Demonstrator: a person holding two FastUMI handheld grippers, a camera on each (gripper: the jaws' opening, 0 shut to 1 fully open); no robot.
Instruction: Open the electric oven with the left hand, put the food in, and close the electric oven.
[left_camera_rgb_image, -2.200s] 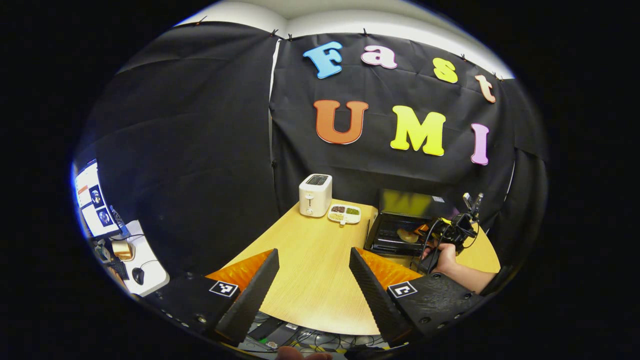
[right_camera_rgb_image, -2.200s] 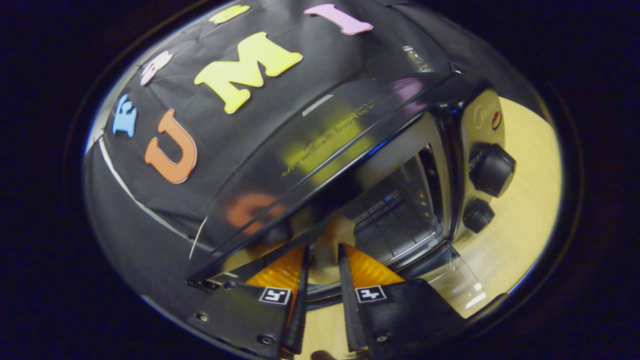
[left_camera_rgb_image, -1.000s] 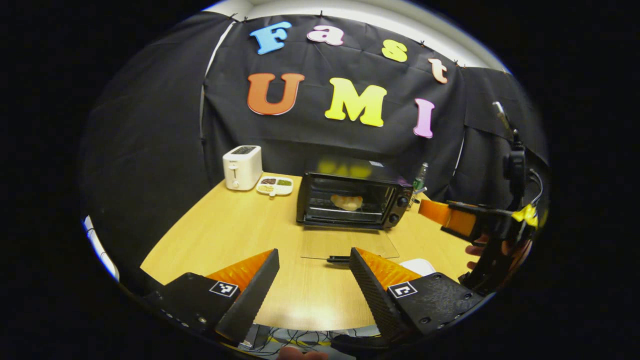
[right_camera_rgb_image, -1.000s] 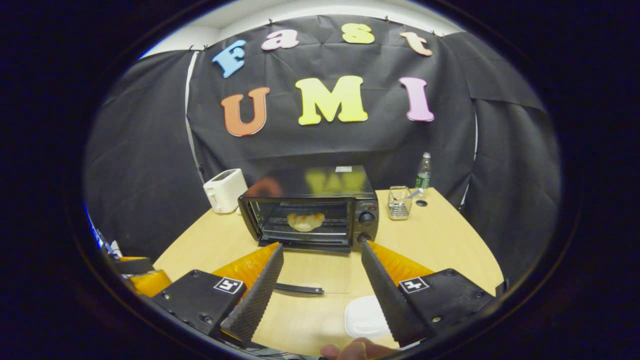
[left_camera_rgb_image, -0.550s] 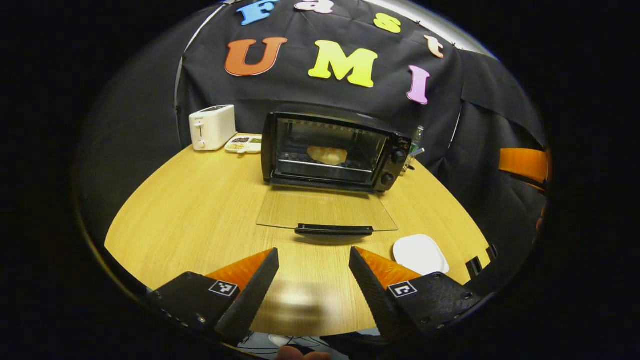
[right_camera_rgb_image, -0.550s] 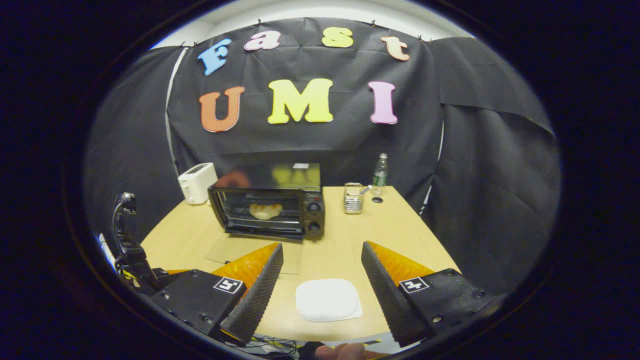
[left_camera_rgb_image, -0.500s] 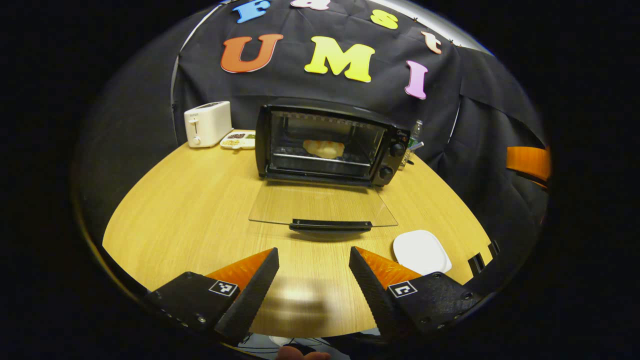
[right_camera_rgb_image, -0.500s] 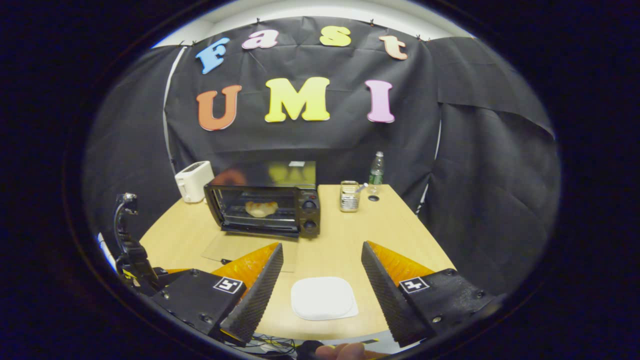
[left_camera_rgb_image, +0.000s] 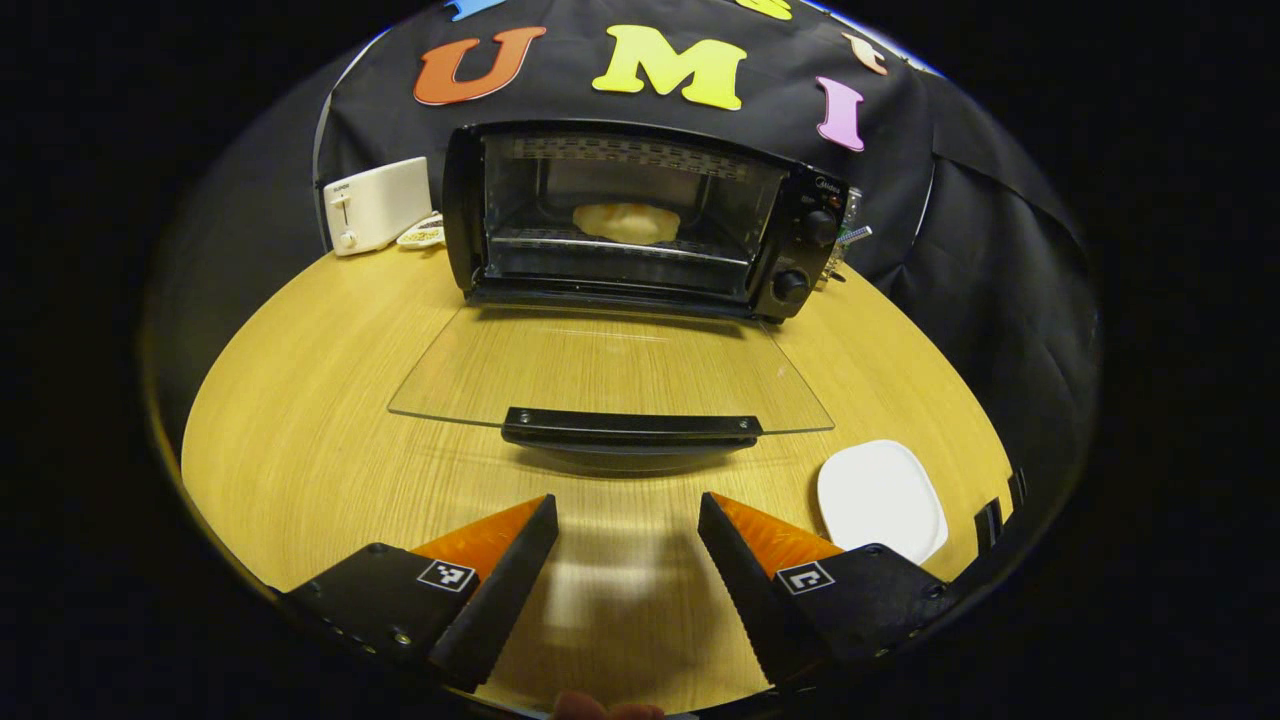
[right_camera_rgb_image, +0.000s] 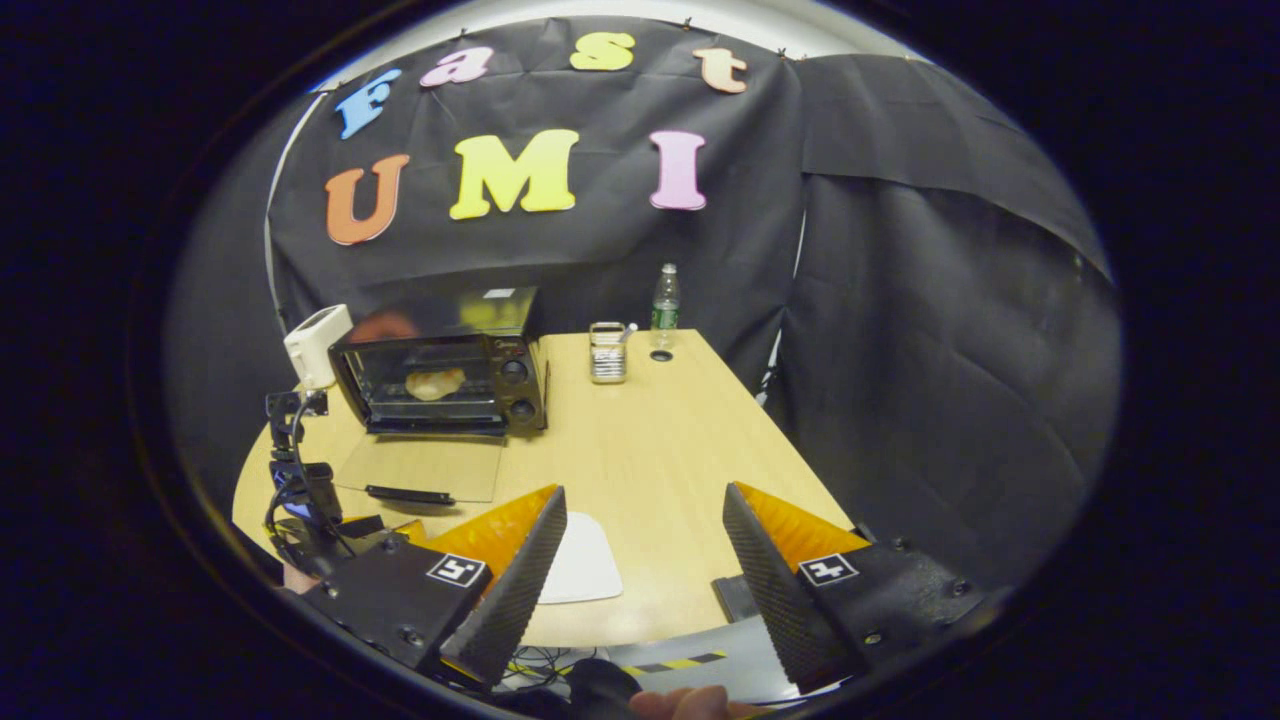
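The black electric oven stands at the back of the wooden table, and its glass door lies flat, open toward me. A pale bread piece rests on the rack inside. The door's black handle sits just ahead of my left gripper, which is open and holds nothing. In the right gripper view the oven is far off at the left with the bread inside. My right gripper is open and holds nothing, back near the table's front edge. The left gripper shows at the lower left there.
A white plate lies right of the door handle; it also appears as the plate in the right gripper view. A white toaster and a snack dish stand left of the oven. A glass holder and bottle stand to the oven's right.
The right gripper set the bread in the oven, opened, and drew back to the right. The left gripper swung round and moved in toward the open door's handle.
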